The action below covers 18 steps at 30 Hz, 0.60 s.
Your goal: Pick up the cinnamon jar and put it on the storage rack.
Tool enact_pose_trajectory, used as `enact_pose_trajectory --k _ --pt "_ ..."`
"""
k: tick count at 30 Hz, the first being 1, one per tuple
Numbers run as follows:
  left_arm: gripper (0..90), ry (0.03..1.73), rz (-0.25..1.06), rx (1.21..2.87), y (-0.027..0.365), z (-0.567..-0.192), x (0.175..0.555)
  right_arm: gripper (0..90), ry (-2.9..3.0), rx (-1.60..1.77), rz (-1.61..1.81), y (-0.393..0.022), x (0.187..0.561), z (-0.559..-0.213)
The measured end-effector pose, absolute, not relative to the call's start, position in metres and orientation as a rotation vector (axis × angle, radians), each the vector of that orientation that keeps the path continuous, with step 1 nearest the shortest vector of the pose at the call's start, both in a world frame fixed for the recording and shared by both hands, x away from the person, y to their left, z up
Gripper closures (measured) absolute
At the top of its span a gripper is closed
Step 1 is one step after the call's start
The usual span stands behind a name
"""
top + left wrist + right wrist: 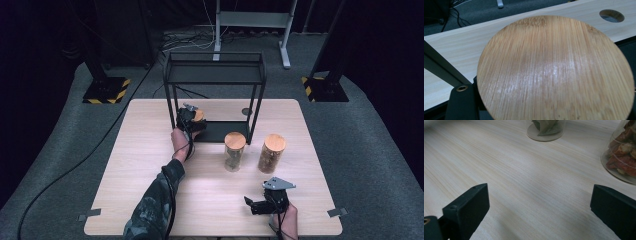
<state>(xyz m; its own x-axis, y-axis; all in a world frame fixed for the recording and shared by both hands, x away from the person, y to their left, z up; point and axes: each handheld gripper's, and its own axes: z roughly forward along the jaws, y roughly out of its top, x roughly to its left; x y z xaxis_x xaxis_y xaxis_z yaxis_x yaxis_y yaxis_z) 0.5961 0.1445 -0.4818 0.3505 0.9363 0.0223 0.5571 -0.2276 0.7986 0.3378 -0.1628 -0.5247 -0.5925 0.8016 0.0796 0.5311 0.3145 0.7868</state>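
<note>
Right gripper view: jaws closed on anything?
No. The right gripper has its jaws wide apart over bare table, with nothing between them.

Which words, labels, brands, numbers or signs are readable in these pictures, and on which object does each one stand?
None: no text can be read in any view.
Bamboo lid at the left gripper: bare wood grain, no print.
Two jars: no label visible.
Black rack: no lettering.
Yellow-black hazard stripes on the stand bases: a warning pattern, no words.
Right gripper: no marking legible.
</note>
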Motion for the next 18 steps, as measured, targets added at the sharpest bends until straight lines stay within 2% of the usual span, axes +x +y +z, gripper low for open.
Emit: enact_pose_trajectory --k 9,18 --pt "7.2 1.321 0.646 1.939 0.143 -0.472 0.597 1.6 2.258 1.195 1.162 -0.163 0.338 -0.525" --pt "1.1 1.279 0.669 1.959 0.139 -0.455 0.595 1.6 2.258 1.195 1.162 -0.163 0.338 -0.525"
